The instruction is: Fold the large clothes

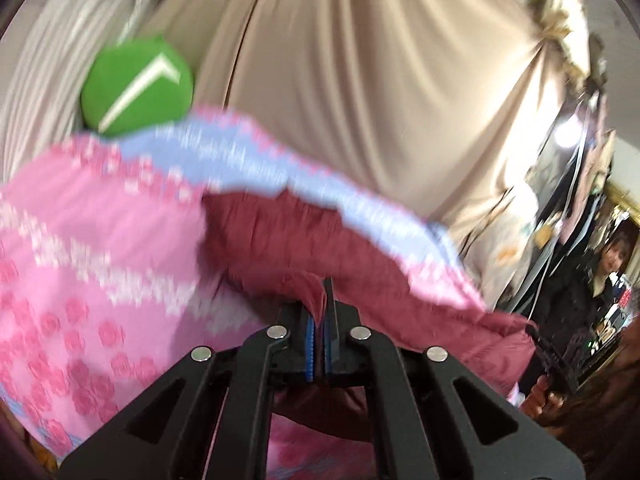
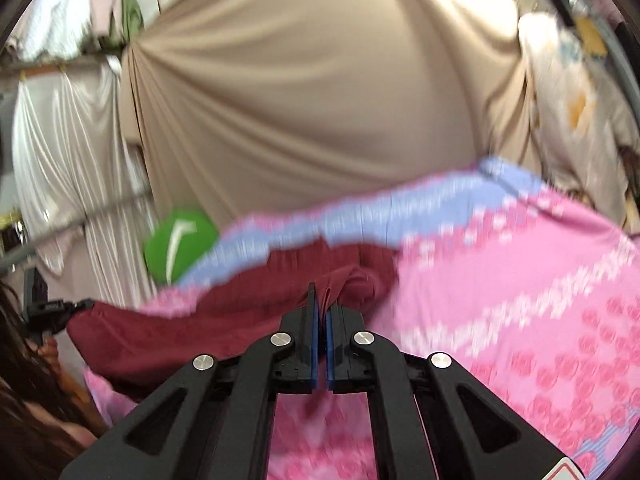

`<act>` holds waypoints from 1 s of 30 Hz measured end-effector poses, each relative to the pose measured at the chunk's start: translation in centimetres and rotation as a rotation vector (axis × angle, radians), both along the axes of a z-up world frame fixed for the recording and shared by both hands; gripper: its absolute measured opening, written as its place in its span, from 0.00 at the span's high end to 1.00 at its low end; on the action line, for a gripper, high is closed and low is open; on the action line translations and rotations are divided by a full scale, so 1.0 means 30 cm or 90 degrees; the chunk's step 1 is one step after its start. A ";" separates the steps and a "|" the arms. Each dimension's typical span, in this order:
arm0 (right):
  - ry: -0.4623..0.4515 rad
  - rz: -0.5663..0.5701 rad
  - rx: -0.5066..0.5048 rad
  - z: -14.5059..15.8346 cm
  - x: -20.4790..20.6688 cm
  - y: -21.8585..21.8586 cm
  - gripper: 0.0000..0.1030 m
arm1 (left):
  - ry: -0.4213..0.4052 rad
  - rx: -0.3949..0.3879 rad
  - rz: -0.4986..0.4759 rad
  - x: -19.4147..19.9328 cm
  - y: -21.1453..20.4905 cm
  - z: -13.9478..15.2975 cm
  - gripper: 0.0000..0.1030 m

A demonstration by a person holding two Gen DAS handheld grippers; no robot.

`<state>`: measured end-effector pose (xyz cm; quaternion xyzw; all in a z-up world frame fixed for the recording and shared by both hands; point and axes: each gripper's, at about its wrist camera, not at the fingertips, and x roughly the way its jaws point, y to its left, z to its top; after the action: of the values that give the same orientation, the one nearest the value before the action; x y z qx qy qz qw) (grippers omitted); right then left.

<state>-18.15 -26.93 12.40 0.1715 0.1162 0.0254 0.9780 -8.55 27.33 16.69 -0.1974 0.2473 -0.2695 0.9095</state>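
Stretching sideways between the two grippers, the maroon garment hangs as a taut band, its long axis running across each wrist view from one pinched edge to the other. The left gripper has its jaws clamped on a bunched fold of the cloth, and the right gripper is likewise closed on a pleated bit of the same fabric. It is plain dark red, soft and creased, blurred by motion. Behind and under it lies a pink bedsheet with rose-like dots and a lavender border. A green cushion with a white chevron mark sits near beige drapes. No readable writing shows anywhere
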 end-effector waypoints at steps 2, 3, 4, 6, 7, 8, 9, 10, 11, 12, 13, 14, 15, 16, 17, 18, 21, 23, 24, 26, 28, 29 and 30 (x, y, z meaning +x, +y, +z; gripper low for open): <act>-0.035 -0.010 0.005 0.039 -0.017 -0.002 0.98 | -0.033 -0.002 0.014 -0.008 0.008 0.057 0.98; -0.051 -0.015 0.006 0.062 -0.013 -0.002 0.98 | -0.046 0.004 0.022 0.005 0.005 0.083 0.98; -0.063 -0.015 0.007 0.081 0.005 -0.004 0.98 | -0.049 0.011 0.028 0.036 -0.005 0.103 0.98; -0.064 -0.015 0.014 0.104 0.069 -0.019 0.98 | -0.044 0.030 0.030 0.116 -0.031 0.125 0.98; -0.058 -0.011 0.016 0.108 0.120 -0.030 0.98 | -0.040 0.043 0.031 0.169 -0.054 0.128 0.98; -0.046 -0.014 0.015 0.110 0.197 -0.046 0.98 | -0.027 0.062 0.033 0.256 -0.090 0.127 0.98; -0.031 -0.016 0.016 0.107 0.269 -0.067 0.98 | -0.015 0.071 0.037 0.312 -0.109 0.123 0.98; -0.016 -0.018 0.019 0.099 0.332 -0.077 0.98 | 0.004 0.087 0.041 0.402 -0.142 0.109 0.98; -0.001 -0.022 0.026 0.087 0.392 -0.095 0.98 | 0.017 0.101 0.045 0.464 -0.166 0.095 0.98; 0.025 -0.019 0.044 0.067 0.490 -0.124 0.98 | 0.039 0.120 0.057 0.557 -0.201 0.072 0.98; 0.052 -0.020 0.063 0.041 0.587 -0.153 0.98 | 0.058 0.141 0.065 0.637 -0.235 0.042 0.98; 0.078 -0.028 0.078 0.009 0.680 -0.179 0.98 | 0.083 0.166 0.083 0.737 -0.272 0.003 0.98; 0.099 -0.031 0.081 -0.021 0.749 -0.192 0.98 | 0.101 0.177 0.090 0.799 -0.288 -0.030 0.98; 0.122 -0.044 0.080 -0.055 0.828 -0.207 0.98 | 0.122 0.196 0.094 0.871 -0.312 -0.076 0.98; 0.143 -0.051 0.085 -0.091 0.896 -0.221 0.98 | 0.142 0.211 0.104 0.935 -0.326 -0.121 0.98; 0.173 -0.051 0.095 -0.137 0.974 -0.236 0.98 | 0.176 0.224 0.108 1.014 -0.343 -0.182 0.98; 0.247 -0.066 0.113 -0.279 1.153 -0.268 0.98 | 0.252 0.252 0.118 1.174 -0.363 -0.351 0.98; 0.285 -0.075 0.108 -0.361 1.239 -0.272 0.98 | 0.280 0.253 0.120 1.228 -0.363 -0.432 0.98; 0.299 -0.081 0.104 -0.398 1.273 -0.273 0.98 | 0.287 0.252 0.117 1.247 -0.367 -0.467 0.97; 0.326 -0.085 0.101 -0.464 1.328 -0.271 0.98 | 0.284 0.257 0.116 1.257 -0.374 -0.502 0.96; 0.338 -0.088 0.099 -0.502 1.358 -0.268 0.98 | 0.269 0.266 0.113 1.260 -0.384 -0.529 0.95; 0.344 -0.089 0.097 -0.519 1.372 -0.267 0.98 | 0.260 0.269 0.113 1.257 -0.386 -0.541 0.95; 0.348 -0.091 0.090 -0.535 1.387 -0.262 0.98 | 0.247 0.269 0.115 1.249 -0.388 -0.549 0.95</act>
<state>23.47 -34.80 -3.65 0.2471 0.3609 -0.0823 0.8955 28.93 15.69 0.22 -0.0729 0.4483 -0.0877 0.8866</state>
